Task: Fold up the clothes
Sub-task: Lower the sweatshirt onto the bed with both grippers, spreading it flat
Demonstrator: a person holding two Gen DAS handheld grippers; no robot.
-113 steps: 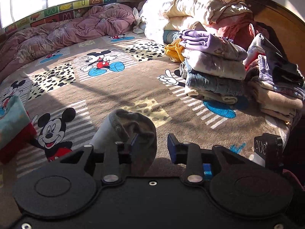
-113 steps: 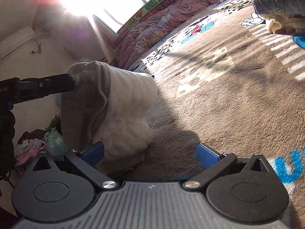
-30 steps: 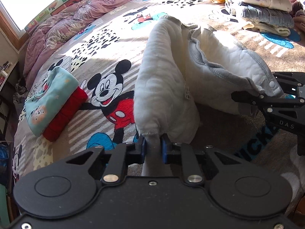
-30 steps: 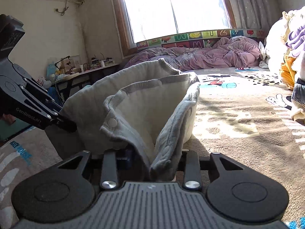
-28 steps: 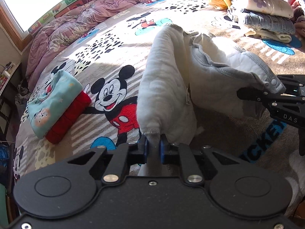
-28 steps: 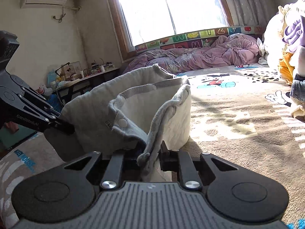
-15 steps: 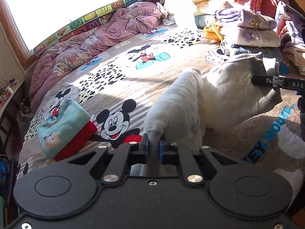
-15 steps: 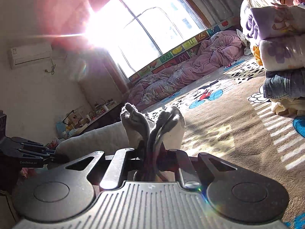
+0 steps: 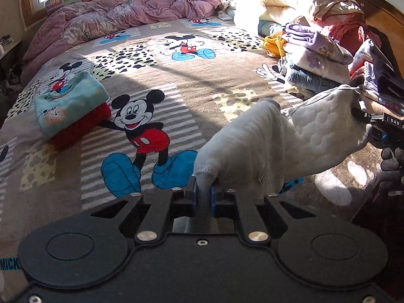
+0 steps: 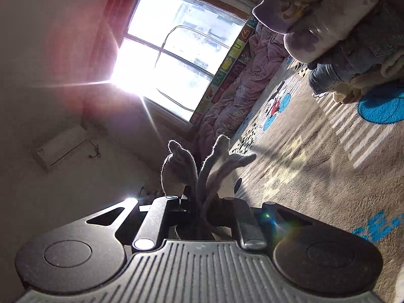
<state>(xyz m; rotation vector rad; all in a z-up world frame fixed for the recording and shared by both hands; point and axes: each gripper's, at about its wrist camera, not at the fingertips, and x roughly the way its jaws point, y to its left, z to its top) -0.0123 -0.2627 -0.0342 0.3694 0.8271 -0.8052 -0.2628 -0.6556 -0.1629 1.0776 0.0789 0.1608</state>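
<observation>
Left gripper (image 9: 202, 197): jaws pressed together on one bunched end of the grey garment (image 9: 282, 146).
Right gripper (image 10: 204, 202): pinching the other end, with grey folds sticking up between its jaws; in the left wrist view it sits at the far right (image 9: 363, 115), held by a gloved hand (image 9: 390, 162).
Grey garment: stretched between the two grippers, lifted above the cartoon-mouse blanket (image 9: 176, 80).
Folded teal and red clothes (image 9: 68, 108): on the blanket, well to the left of the garment.
Stack of folded clothes (image 9: 313, 60): on the blanket behind the garment.
Pink quilt (image 9: 121, 17): crumpled along the blanket's far edge.

Sunlit bedrm, window (image 10: 174, 58), AC (image 10: 60, 146).
</observation>
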